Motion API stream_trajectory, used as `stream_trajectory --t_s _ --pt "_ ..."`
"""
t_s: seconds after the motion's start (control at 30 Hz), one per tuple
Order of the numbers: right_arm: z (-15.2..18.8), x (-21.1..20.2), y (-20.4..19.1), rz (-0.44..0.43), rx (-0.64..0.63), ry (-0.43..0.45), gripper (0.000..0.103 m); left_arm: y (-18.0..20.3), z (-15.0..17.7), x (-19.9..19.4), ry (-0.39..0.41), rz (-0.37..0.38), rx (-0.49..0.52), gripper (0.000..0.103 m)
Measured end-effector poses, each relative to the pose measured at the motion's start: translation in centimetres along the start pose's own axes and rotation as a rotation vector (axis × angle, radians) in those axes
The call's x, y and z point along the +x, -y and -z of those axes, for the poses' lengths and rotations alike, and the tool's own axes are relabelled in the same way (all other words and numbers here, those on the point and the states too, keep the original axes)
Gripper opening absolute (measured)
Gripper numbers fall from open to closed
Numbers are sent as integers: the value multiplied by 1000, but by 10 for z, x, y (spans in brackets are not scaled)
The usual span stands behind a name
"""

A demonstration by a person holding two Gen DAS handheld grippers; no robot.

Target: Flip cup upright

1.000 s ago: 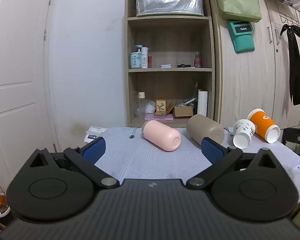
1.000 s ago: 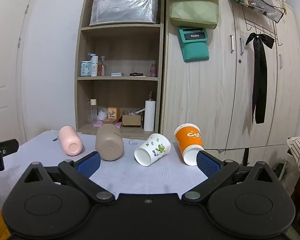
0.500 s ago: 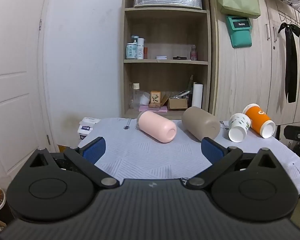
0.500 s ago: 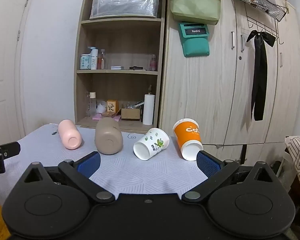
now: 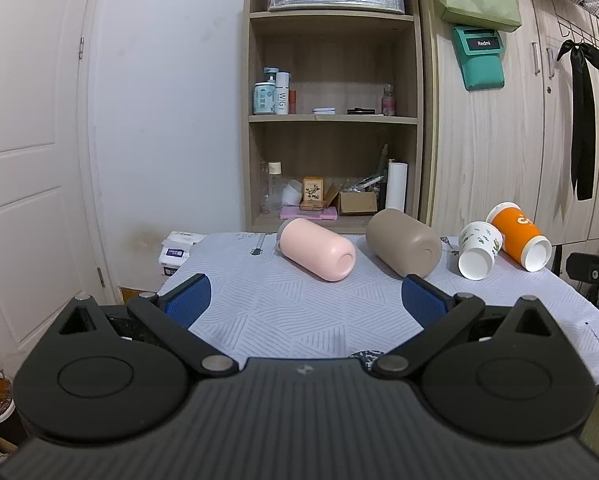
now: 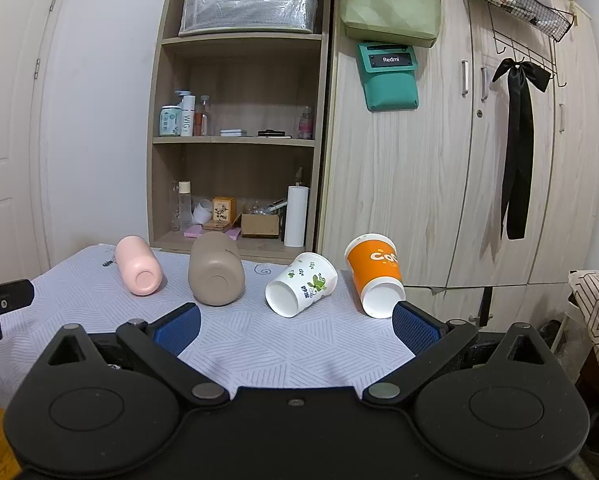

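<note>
With all 4 cups lying on their sides across the tabletop (image 6: pixel 299 344), each wide-spread, empty hand-held gripper, left (image 5: pixel 303 300) and right (image 6: pixel 295 328), should approach its nearest cup, pink cup (image 5: pixel 317 254) or orange cup (image 6: pixel 375 274), squarely across the body before tipping it up.

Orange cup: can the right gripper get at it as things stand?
Probably yes. The orange cup lies tipped on the cloth just ahead of the open right gripper, off its right finger, with nothing between them; the white cup lies apart, to its left.

4 cups on their sides in a row: pink cup (image 5: pixel 317 254), taupe cup (image 5: pixel 405 246), white cup (image 5: pixel 478 249), orange cup (image 5: pixel 517 234)
</note>
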State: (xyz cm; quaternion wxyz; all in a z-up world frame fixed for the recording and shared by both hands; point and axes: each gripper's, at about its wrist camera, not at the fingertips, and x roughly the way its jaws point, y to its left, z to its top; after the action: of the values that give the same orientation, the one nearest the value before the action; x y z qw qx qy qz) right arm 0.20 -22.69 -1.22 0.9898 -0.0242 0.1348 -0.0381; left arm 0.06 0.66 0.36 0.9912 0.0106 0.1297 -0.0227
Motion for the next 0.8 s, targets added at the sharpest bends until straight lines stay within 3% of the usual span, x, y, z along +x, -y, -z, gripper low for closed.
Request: stream_trajectory --t_s 0.13,0.8 --pt "-1 0 0 11 -7 2 103 -2 0 1 -13 26 -3 103" --pt "-2 -2 -1 -10 -12 5 103 -7 1 -2 -22 12 -6 103"
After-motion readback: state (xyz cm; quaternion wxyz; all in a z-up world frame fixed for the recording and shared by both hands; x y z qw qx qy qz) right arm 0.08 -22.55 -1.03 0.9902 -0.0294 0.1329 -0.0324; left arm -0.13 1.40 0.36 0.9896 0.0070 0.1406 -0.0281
